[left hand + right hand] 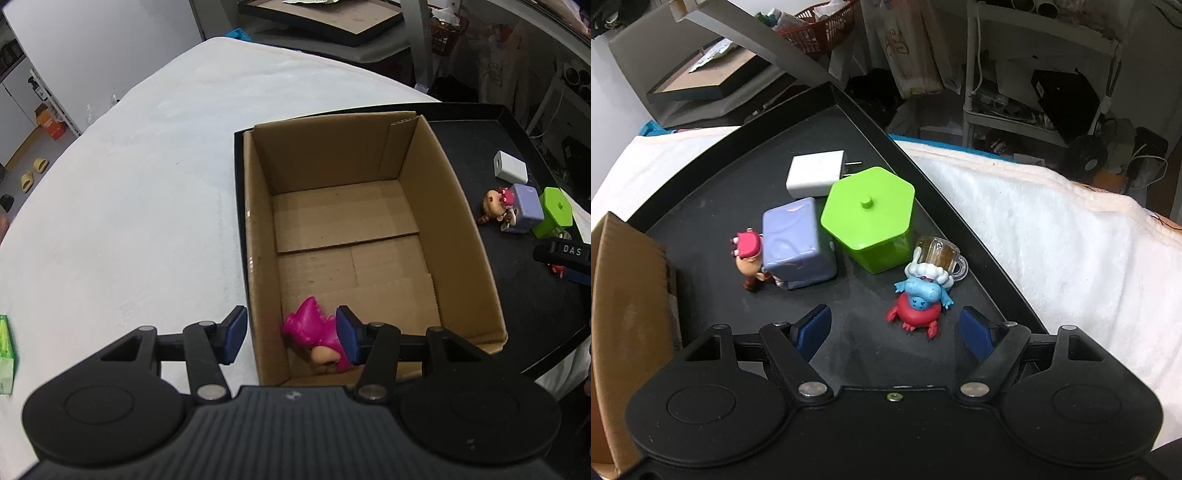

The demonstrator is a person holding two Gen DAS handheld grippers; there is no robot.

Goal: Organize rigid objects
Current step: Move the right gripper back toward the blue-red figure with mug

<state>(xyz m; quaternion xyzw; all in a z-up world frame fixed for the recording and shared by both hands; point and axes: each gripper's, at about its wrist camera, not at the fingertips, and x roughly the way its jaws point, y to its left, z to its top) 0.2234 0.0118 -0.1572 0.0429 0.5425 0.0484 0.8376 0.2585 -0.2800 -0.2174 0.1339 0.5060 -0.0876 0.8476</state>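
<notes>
An open cardboard box (458, 192) stands on a black tray (524, 295). A magenta dinosaur toy (310, 328) lies in the box's near left corner. My left gripper (291, 334) is open above that corner, its right pad beside the toy, not holding it. My right gripper (895, 332) is open over the tray (738, 192), just short of a blue and red crab figure (919, 299). Beyond it are a small glass mug (942, 254), a green hexagonal lidded box (871, 214), a lilac cube (796, 243), a red-haired doll figure (748, 258) and a white charger (816, 171).
The tray lies on a white fleece cover (129, 184) over the table. The box's wall (624, 314) shows at the left of the right wrist view. A green packet (5, 354) lies at the table's left edge. Shelves and clutter stand beyond the table.
</notes>
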